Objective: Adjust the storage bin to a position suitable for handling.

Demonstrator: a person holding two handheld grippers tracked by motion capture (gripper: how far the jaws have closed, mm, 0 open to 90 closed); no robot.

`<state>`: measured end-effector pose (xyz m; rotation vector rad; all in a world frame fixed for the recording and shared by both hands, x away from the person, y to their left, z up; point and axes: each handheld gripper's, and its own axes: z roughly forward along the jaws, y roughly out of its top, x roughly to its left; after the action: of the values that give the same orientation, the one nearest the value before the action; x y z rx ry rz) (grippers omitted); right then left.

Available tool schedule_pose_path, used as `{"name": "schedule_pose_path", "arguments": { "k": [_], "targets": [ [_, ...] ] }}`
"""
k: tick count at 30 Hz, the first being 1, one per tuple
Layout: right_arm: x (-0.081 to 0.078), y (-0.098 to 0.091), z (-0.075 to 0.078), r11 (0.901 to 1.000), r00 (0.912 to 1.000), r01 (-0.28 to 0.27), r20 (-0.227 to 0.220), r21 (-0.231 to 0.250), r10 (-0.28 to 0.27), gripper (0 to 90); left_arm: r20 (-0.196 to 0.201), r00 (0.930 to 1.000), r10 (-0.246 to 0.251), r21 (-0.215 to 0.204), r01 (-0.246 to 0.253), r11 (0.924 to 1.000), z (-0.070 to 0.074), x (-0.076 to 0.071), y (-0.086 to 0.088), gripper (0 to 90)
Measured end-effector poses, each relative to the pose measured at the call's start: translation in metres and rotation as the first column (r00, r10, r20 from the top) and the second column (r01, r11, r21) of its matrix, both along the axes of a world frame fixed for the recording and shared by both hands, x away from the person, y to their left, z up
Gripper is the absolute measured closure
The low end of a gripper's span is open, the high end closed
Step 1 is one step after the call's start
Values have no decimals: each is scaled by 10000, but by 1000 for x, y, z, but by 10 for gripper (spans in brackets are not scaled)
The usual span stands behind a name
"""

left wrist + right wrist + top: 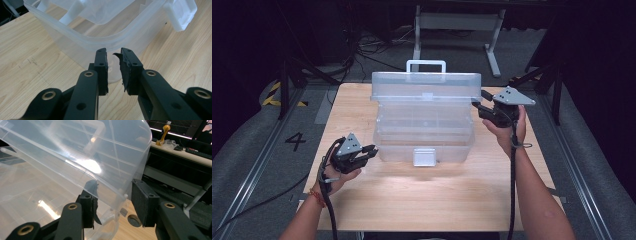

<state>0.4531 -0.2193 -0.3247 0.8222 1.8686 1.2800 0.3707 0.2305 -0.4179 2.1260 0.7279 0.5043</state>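
At mid-frame of the high view sits the clear box (424,135), its lid (426,86) raised by the right gripper (478,106), jaws wide astride the lid's edge, while the left gripper (373,149), jaws narrowly parted and empty, waits beside the base, seemingly to steady it.

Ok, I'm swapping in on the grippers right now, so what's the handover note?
Right gripper: open, jaws straddling the right edge of the raised lid of the clear plastic storage box; one jaw inside, one outside.
Left gripper: jaws slightly apart, empty, at the box's front-left corner on the wooden table.
Done: latch released, lid up.
Left: probably to swing the lid fully open or shut.
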Motion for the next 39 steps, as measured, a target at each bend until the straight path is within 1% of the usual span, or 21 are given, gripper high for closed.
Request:
{"name": "schedule_pose_path", "arguments": {
  "k": [3, 4, 5, 6, 7, 9, 11, 13, 16, 21, 25, 28, 29, 31, 32, 33, 34, 36, 37, 39],
  "targets": [
    [4, 0, 1, 10000, 10000, 13, -6, 26, -13, 583, 11, 10000, -28, -16, 28, 10000, 0, 0, 0, 761],
    [5, 1, 1, 10000, 10000, 33, -27, -37, -34, 589, -1, 10000, -16, -9, 16, 10000, 0, 0, 0, 761],
    [7, 2, 0, 9999, 9999, 106, -54, -100, -107, 622, 12, 10000, -13, -6, 13, 10000, 0, 0, 0, 761],
    [8, 2, -1, 9998, 9999, 144, -84, -99, -145, 610, -7, 10000, -5, -51, 5, 10000, 0, 0, 0, 760],
    [10, 1, -1, 9998, 9998, 173, -78, -90, -174, 624, 1, 10000, -18, -94, 18, 10000, 0, 0, 0, 760],
    [12, 0, -2, 9998, 9998, 192, -36, -18, -192, 656, 21, 10000, -3, -99, 4, 10000, 0, 0, 0, 758],
    [14, 0, -2, 9996, 9996, 255, -83, 96, -254, 673, 6, 10000, -11, -112, 11, 9999, 0, 0, 1, 758],
    [15, 0, -1, 9995, 9996, 289, -54, 109, -288, 682, -6, 10000, 11, -108, -11, 9999, 0, 0, 0, 758],
    [16, 1, 1, 9991, 9991, 413, 103, -98, -412, 691, 16, 10000, 11, -104, -11, 9999, 1, 0, 1, 756],
    [20, 3, 5, 9980, 9981, 575, 237, -266, -568, 700, 37, 10000, 0, -114, 0, 9999, 2, 0, 1, 755],
    [25, 3, 5, 9979, 9976, 631, 294, -133, -627, 713, 52, 10000, 39, -24, -38, 10000, 2, -1, 2, 753],
    [29, 2, 5, 9981, 9979, 608, 220, 56, -609, 721, 100, 9999, 126, 185, -128, 9997, 1, -3, 4, 754],
    [30, 2, 6, 9980, 9978, 625, 238, 53, -627, 723, 102, 9999, 126, 361, -130, 9993, 1, -4, 7, 754],
    [32, 2, 7, 9980, 9978, 627, 203, 96, -629, 723, 15, 9998, 177, 469, -177, 9987, 0, -6, 11, 753],
    [33, 2, 8, 9980, 9978, 635, 194, 40, -635, 723, -19, 9998, 219, 641, -217, 9977, -1, -7, 14, 750],
    [34, 2, 9, 9979, 9977, 654, 195, 20, -654, 723, -110, 9996, 260, 777, -250, 9967, -3, -8, 17, 748],
    [35, 2, 10, 9979, 9977, 654, 162, 18, -654, 723, -152, 9995, 293, 827, -279, 9962, -5, -9, 19, 743],
    [37, 3, 11, 9977, 9975, 681, 163, 52, -682, 723, -404, 9984, 387, 1007, -345, 9943, -10, -11, 25, 735],
    [38, 3, 12, 9977, 9977, 670, 133, 97, -671, 724, -403, 9980, 492, 1064, -447, 9933, -13, -12, 28, 726],
    [41, 2, 13, 9980, 9980, 625, 38, 88, -626, 723, -605, 9960, 664, 1226, -586, 9907, -18, -15, 34, 702]
  ]
}}
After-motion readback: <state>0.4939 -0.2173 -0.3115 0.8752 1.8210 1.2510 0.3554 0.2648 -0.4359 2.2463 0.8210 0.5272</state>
